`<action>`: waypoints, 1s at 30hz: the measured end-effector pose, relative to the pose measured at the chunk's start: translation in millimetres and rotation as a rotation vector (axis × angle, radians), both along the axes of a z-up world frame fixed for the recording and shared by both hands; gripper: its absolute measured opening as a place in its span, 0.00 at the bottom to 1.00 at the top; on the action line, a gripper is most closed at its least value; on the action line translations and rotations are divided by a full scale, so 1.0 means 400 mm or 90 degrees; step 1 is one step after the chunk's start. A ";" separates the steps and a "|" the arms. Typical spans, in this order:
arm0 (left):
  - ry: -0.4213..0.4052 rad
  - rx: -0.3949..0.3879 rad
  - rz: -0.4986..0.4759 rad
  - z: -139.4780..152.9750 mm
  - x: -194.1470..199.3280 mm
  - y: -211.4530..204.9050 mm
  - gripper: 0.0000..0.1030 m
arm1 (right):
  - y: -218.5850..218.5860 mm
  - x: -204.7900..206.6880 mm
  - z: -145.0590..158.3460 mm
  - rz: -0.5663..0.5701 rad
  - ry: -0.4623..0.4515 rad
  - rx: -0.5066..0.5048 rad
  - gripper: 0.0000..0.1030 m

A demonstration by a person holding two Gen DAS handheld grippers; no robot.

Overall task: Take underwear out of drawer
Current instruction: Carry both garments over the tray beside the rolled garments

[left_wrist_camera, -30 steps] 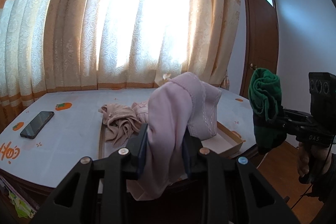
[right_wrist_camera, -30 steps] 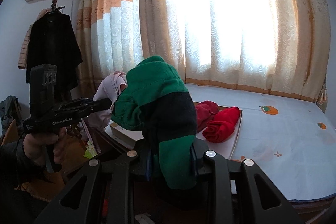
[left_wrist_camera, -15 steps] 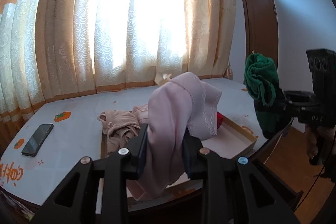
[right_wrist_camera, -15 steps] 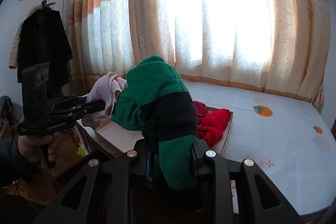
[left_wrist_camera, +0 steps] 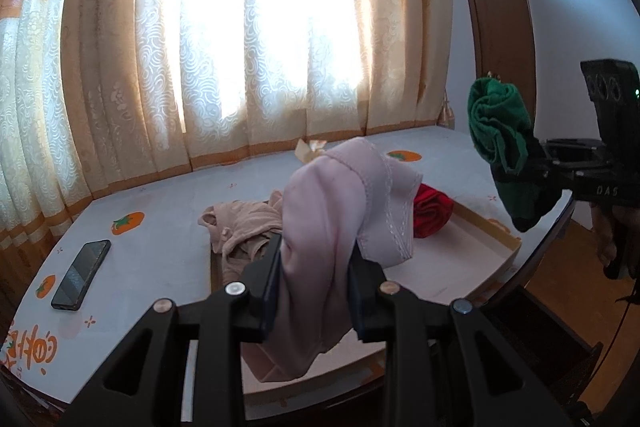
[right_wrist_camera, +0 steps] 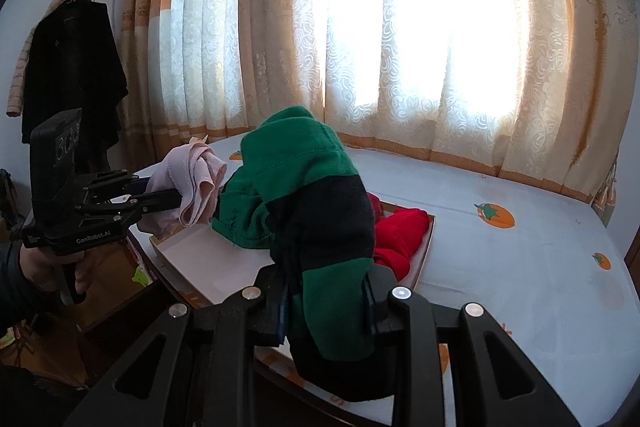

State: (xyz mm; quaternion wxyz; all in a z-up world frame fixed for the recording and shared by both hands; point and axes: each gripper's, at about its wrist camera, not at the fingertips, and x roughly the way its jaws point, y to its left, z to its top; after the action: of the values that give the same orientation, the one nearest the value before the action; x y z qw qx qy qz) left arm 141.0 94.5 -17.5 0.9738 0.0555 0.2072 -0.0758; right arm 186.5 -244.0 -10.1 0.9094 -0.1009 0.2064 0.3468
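Note:
My left gripper [left_wrist_camera: 314, 275] is shut on pale pink underwear [left_wrist_camera: 336, 211], which drapes over and below its jaws. My right gripper [right_wrist_camera: 326, 303] is shut on a green and black garment [right_wrist_camera: 316, 211]. Each gripper also shows in the other's view: the right one [left_wrist_camera: 516, 183] with its green bundle at the right edge, the left one [right_wrist_camera: 176, 199] with the pink cloth at the left. Below both lies a shallow wooden drawer tray [left_wrist_camera: 488, 227] on the table. It holds a red garment [left_wrist_camera: 432, 211] and beige underwear [left_wrist_camera: 244, 227].
A black phone [left_wrist_camera: 80, 275] lies on the white tablecloth with orange fruit prints [right_wrist_camera: 520, 267]. Bright curtains [left_wrist_camera: 256, 39] hang behind the table. A dark coat [right_wrist_camera: 72, 75] hangs at left, a brown door [left_wrist_camera: 496, 27] stands at right. A hand [right_wrist_camera: 44, 271] holds the left gripper.
Both grippers have moved forward over the table with their garments still held. The drawer tray and red garment now show more fully beneath them.

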 end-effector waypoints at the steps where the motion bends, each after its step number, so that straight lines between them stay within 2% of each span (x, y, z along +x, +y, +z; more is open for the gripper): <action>1: 0.004 0.000 0.000 -0.001 0.005 0.003 0.26 | 0.004 0.003 0.002 0.000 0.000 -0.004 0.29; 16: 0.044 0.042 -0.011 -0.038 0.033 0.025 0.26 | 0.056 0.068 -0.021 0.008 0.014 -0.060 0.29; 30: 0.084 0.079 -0.024 -0.088 0.057 0.038 0.26 | 0.108 0.087 -0.084 0.033 0.022 -0.134 0.29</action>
State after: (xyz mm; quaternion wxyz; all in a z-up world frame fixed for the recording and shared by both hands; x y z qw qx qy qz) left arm 163.7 109.8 -52.6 0.9510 0.1146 0.2744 -0.0848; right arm 221.4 -200.7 -43.6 0.8809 -0.1947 0.2548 0.3482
